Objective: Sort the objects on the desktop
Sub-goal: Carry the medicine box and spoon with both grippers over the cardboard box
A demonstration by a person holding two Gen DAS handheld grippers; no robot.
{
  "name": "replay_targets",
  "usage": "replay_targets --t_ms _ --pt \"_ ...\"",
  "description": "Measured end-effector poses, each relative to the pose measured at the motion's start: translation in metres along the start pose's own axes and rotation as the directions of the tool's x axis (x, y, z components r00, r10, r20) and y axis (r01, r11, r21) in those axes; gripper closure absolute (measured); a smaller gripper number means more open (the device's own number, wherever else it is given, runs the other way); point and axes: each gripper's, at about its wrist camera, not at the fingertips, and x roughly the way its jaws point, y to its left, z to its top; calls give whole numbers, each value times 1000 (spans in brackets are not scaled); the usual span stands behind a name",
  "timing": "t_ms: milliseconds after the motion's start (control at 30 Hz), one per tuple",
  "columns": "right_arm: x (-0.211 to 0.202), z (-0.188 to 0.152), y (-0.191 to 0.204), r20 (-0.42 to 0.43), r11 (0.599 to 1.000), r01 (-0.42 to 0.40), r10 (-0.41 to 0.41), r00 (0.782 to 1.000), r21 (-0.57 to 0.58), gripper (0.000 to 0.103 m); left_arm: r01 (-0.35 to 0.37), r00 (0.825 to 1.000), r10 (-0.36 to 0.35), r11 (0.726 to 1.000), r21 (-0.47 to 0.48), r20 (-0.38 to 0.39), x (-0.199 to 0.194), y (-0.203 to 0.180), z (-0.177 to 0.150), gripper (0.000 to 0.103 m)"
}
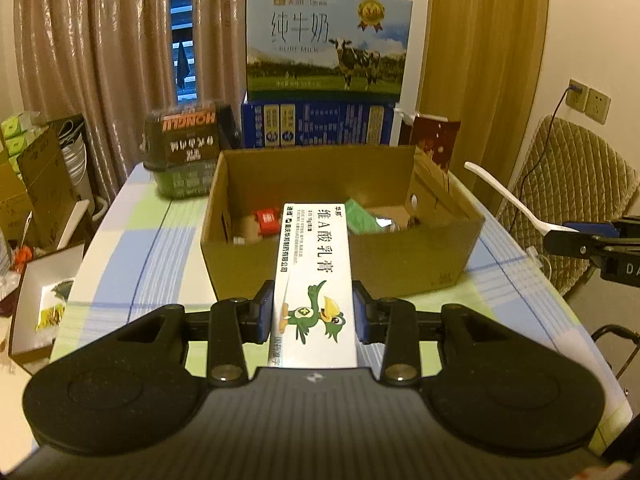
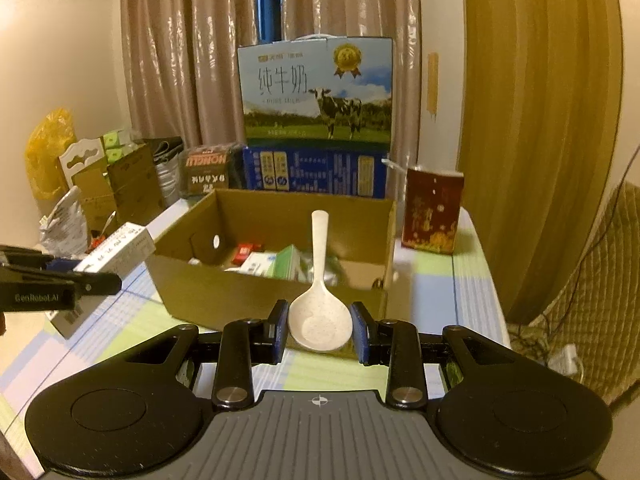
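The open top of the cardboard box (image 2: 276, 280) is lying unobstructed from above, though a red packet (image 2: 247, 253) and green-and-white cartons (image 2: 280, 266) are already taking up part of its floor, leaving bare cardboard at the right end. Behind it the stacked milk cartons (image 1: 328, 40) and the dark red carton (image 2: 432, 212) are walling off the far edge. Strips of checked bench (image 1: 132, 248) are staying free on both sides of the box.

- A milk carton (image 1: 328, 40) stands on a blue box (image 1: 318, 124) behind the table.
- Brown curtains (image 1: 100, 40) hang behind.
- A quilted chair (image 1: 568, 200) sits right.
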Motion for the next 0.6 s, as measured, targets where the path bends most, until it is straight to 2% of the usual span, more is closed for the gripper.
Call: replay_targets --t_ms 300,600 --pt "26 44 -7 -18 1000 -22 22 1000 -20 73 5 1000 -5 1000 30 -6 19 10 52 70" --pt "56 69 -17 -70 1000 -23 24 997 15 73 0 999 2 999 39 -51 46 15 77 70"
